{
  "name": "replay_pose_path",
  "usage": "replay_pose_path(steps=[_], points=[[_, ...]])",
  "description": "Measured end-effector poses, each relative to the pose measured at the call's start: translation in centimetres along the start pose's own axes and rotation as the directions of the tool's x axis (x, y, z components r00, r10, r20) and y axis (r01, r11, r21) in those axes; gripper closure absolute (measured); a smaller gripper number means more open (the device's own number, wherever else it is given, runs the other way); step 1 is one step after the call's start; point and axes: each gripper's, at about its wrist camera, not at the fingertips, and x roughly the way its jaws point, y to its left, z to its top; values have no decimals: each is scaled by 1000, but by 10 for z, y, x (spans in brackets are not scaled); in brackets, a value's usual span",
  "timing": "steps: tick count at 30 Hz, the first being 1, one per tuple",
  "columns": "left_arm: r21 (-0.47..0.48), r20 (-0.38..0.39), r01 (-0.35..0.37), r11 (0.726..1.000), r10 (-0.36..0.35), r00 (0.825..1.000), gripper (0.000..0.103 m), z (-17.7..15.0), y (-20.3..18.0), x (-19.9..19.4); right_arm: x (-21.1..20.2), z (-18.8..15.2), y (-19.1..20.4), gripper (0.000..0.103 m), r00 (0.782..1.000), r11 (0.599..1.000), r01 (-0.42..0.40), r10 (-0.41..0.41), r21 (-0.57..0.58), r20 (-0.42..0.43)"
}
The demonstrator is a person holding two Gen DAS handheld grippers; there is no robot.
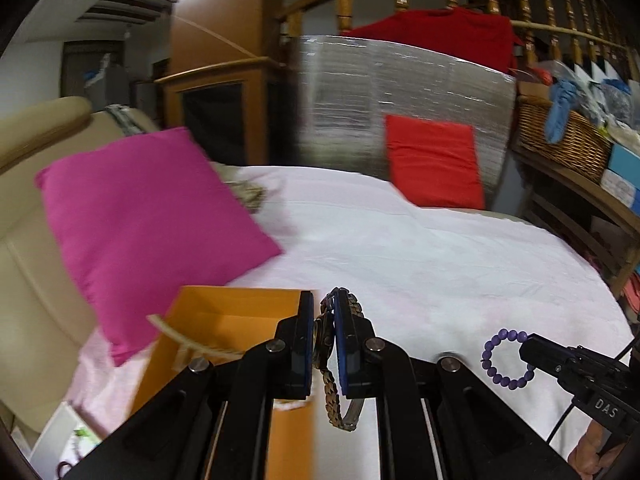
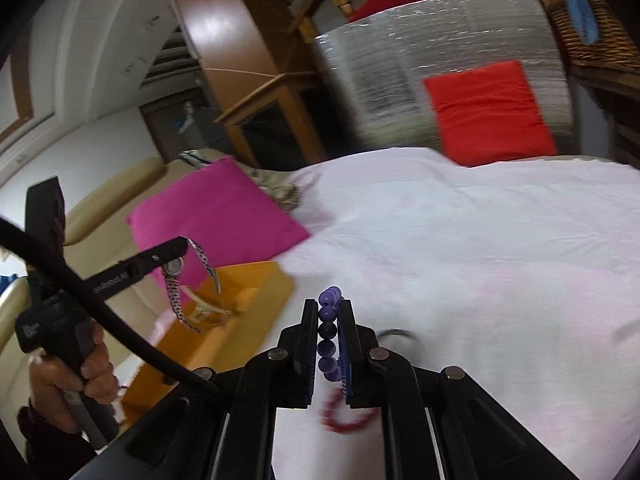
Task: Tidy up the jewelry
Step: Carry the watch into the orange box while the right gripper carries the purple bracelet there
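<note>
Both jaws clamped — watch point(image 1: 334, 360) left, bracelet point(image 2: 330, 336) right.

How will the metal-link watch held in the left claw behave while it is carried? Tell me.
The watch is probably floppy: its link band hangs limp below the left claw. It will likely swing as it travels, since only the middle is pinched and both ends dangle free. The smooth metal links may slip, so keep the claw shut.

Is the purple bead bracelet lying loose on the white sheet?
No, the purple bead bracelet is clamped between the fingers of the right gripper and held up above the white sheet.
</note>
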Motion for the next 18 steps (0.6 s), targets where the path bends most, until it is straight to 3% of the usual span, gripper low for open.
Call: replay_pose_path(steps=[10, 18], points=[[-85, -110, -159, 984, 150, 983, 93, -25, 92, 16, 72, -16, 88, 92, 982, 985, -168, 164, -40, -99], [-108, -237, -198, 974, 168, 957, 93, -52, 119, 42, 114, -45, 140, 92, 945, 961, -272, 256, -54, -203]])
